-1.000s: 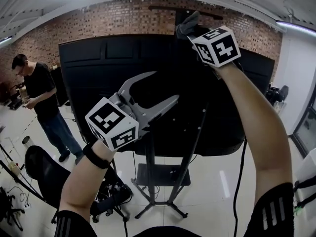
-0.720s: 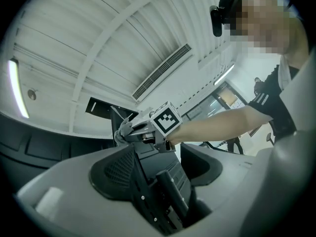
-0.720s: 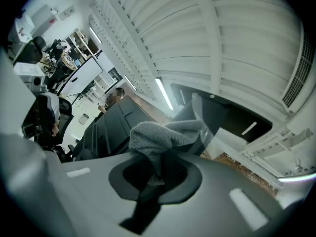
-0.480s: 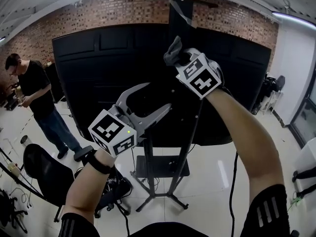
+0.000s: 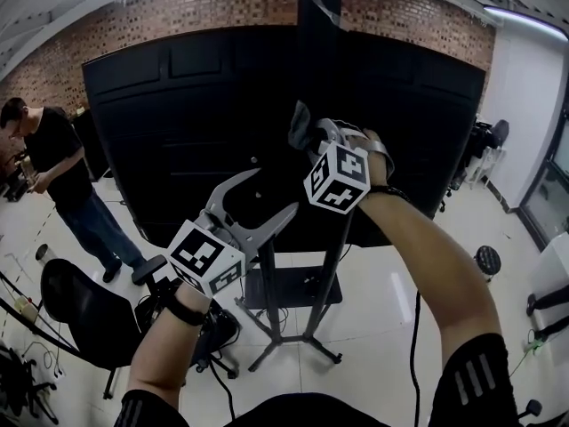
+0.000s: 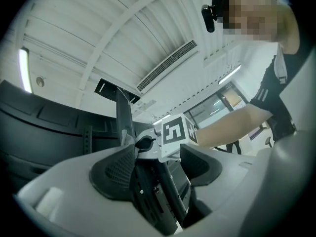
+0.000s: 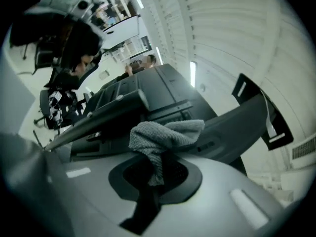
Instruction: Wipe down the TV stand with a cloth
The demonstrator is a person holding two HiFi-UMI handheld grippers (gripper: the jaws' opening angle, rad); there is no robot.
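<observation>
In the head view, the right gripper (image 5: 308,138) held a grey cloth (image 5: 299,126) close to the TV stand's (image 5: 318,12) upright, with the left gripper (image 5: 267,194) lower down before the stand. The left gripper view showed wide, empty jaws. The right gripper view showed jaws pinched on the cloth.

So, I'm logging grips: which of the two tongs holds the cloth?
The right tongs, shut on the grey cloth; the left tongs stand open, gripping nothing.

Office-like workspace: brick wall (image 5: 178,12), ceiling strip lights (image 5: 523,13), office chair (image 5: 80,314), large TV (image 5: 178,123) on stand (image 5: 284,290).
</observation>
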